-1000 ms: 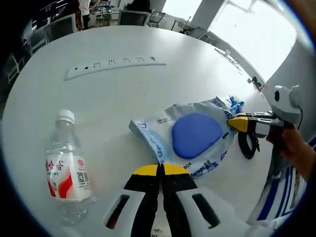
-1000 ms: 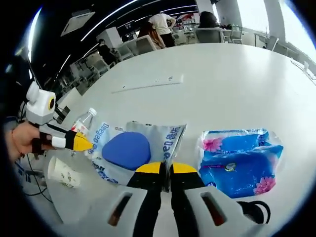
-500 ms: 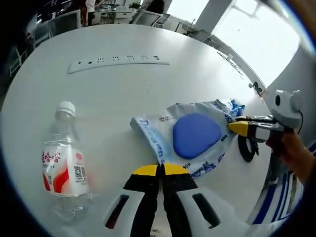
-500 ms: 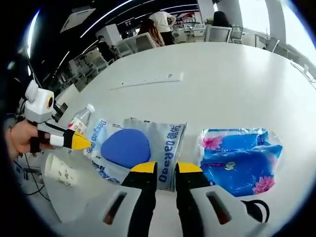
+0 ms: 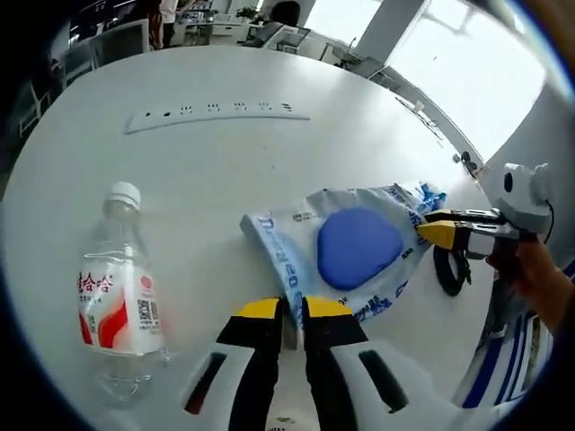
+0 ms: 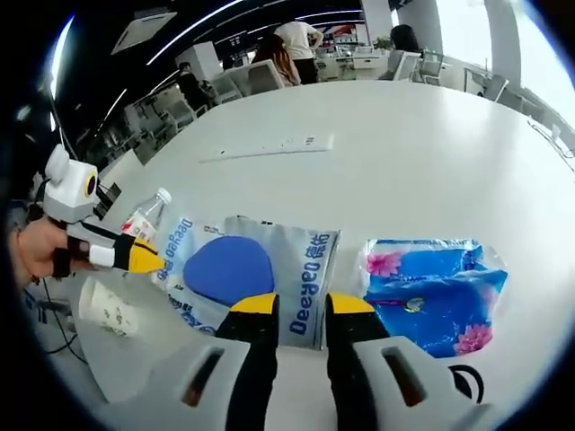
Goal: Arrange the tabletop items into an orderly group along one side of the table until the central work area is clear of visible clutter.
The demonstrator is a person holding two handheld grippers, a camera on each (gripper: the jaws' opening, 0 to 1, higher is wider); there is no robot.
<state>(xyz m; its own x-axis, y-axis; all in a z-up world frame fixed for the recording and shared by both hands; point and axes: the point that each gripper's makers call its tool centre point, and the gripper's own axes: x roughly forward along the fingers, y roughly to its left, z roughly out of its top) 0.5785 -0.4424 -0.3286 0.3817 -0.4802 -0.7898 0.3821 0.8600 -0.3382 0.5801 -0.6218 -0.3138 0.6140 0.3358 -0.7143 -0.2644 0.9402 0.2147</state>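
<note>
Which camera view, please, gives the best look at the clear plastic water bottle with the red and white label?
The left gripper view: the clear plastic water bottle lies whole and near, its label readable. In the right gripper view it is small, distant and partly hidden behind the left gripper.

Open-plan office: white meeting table point(image 6: 431, 153), desks, chairs point(image 6: 256, 79) behind.

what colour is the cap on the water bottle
White; the cap on the water bottle shows best in the left gripper view.
</note>
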